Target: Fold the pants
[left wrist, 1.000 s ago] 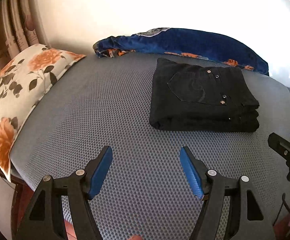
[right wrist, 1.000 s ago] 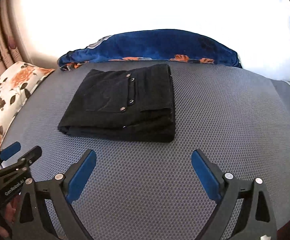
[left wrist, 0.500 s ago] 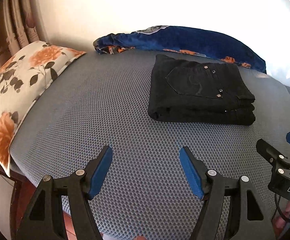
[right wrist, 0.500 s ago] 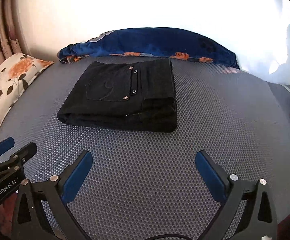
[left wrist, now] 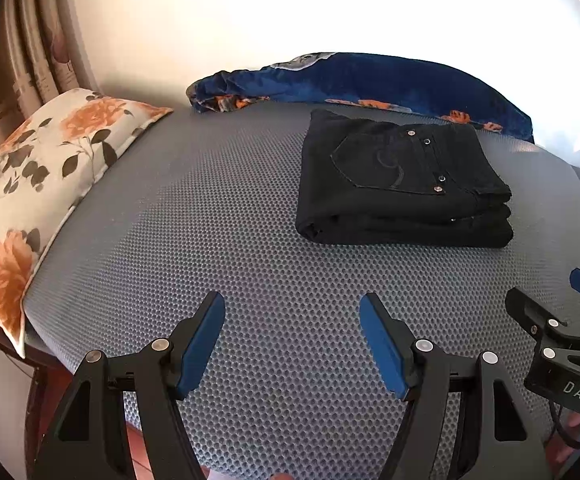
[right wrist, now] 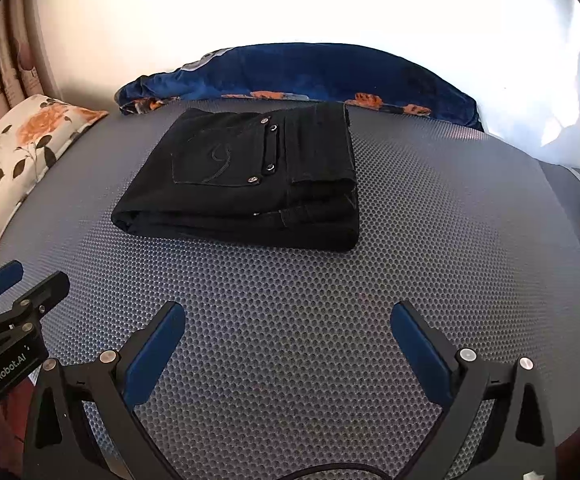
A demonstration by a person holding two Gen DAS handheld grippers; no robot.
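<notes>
A grey mesh-covered mattress (left wrist: 218, 216) is bordered by a floral pillow (left wrist: 38, 184) at nine o'clock and a blue blanket (right wrist: 301, 76) at twelve. The folded black pants (right wrist: 246, 184) are laid centrally. The left gripper (left wrist: 291, 312) and right gripper (right wrist: 288, 320) are held spread, empty, at six o'clock.

A floral pillow (left wrist: 46, 184) and blue blanket (left wrist: 369, 80) edge the grey mat (left wrist: 218, 232).

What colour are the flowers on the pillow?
Orange, with dark leaves on a cream pillow. The left wrist view shows it best.
</notes>
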